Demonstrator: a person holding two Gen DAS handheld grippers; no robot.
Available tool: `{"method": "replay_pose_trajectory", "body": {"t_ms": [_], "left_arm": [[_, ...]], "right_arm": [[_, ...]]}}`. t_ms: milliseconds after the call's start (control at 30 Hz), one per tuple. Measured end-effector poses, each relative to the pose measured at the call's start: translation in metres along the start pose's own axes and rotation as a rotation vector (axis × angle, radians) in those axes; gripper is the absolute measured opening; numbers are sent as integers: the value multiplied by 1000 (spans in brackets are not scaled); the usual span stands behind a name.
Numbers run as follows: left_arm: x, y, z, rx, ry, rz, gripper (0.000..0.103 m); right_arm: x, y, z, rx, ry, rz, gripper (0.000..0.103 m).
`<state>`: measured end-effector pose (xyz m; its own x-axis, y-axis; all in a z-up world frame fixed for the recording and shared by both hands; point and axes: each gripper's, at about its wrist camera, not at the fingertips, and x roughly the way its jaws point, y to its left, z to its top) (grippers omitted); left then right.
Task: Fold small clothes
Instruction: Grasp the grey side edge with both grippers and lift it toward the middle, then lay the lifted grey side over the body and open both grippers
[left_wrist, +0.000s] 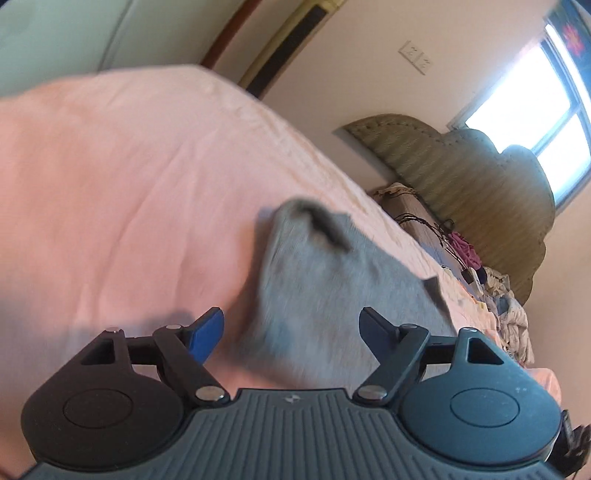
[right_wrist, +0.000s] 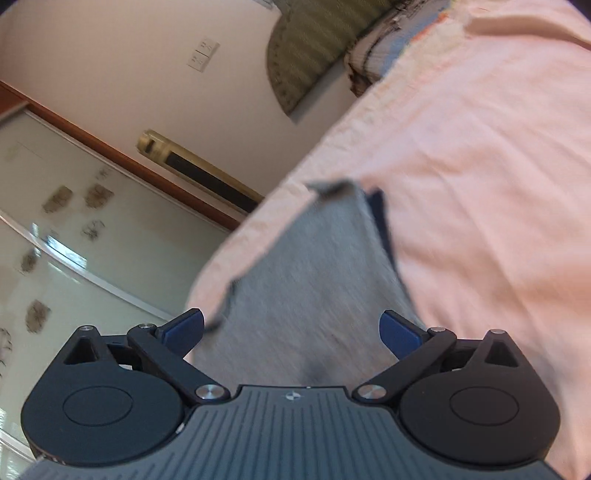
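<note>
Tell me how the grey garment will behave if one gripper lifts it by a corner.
The grey garment is probably floppy: it lies limp on the pink sheet, edges curled. Likely light, being thin knit. It may slide rather than catch on the smooth sheet.

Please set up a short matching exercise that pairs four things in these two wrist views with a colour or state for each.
Things:
1. small knit garment
2. cotton bed sheet
3. left gripper
4. padded scalloped headboard

Colours or states:
A. olive green
B. open, nothing clamped
C. grey
D. pale pink

Pairs: 1-C, 2-D, 3-B, 4-A
</note>
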<state>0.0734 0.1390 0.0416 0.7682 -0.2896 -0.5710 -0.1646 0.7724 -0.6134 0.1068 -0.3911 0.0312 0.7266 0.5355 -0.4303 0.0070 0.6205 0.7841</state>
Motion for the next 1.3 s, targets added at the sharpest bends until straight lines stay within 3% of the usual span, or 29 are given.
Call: {"method": "replay_pose_trajectory", "body": {"t_ms": [133, 267, 333, 367, 400, 433, 467, 567, 767, 867, 933, 1000, 1033, 1067, 1100, 1167, 1233, 1300], "left_arm": [[3, 11, -33, -152, 102, -107, 80], [40, -5, -20, -151, 77, -112, 77], [57, -9, -11, -149, 51, -27, 33], [70, -10, -7, -142, 91, 33, 7], [73, -7, -4, -170, 95, 20, 7], [73, -7, -2, -177, 102, 18, 7], [69, -11, 0, -151, 102, 19, 6], [41, -20, 2, -79, 81, -35, 5], [-48, -3, -11, -10, 87, -149, 0], [-79, 23, -27, 57, 82, -97, 0], [-81, 38, -30, 89, 89, -66, 0], [-75, 51, -25, 31, 80, -28, 8], [-67, 56, -21, -32, 107, -52, 11], [-61, 63, -19, -104, 129, -89, 19], [-53, 63, -20, -168, 135, -113, 27], [-36, 54, -22, -230, 123, -146, 36], [-13, 44, -25, -255, 108, -143, 61], [2, 41, -28, -293, 42, -134, 73]], "right_arm": [[-12, -15, -19, 14, -6, -43, 101], [14, -19, -9, 52, -26, -71, 102], [34, -17, 0, 59, -44, -83, 101], [41, -17, 4, 61, -70, -98, 86], [49, -17, 8, 60, -64, -118, 41], [58, -18, 10, 61, -26, -127, 14], [61, -19, 9, 68, -18, -123, 19], [47, -11, 5, 10, -6, -92, 18], [-29, 4, -24, -66, 43, 31, 15], [-65, -10, -54, -60, 97, 25, 11], [-83, -24, -65, -57, 113, -37, 11], [-96, -36, -66, -44, 97, -64, 23], [-98, -41, -63, -7, 82, -70, 32], [-98, -45, -59, 53, 70, -56, 62], [-97, -47, -57, 98, 53, -21, 77], [-84, -43, -55, 138, 42, 35, 76], [-63, -35, -55, 153, 52, 40, 76], [-39, -31, -59, 167, 76, 22, 76]]}}
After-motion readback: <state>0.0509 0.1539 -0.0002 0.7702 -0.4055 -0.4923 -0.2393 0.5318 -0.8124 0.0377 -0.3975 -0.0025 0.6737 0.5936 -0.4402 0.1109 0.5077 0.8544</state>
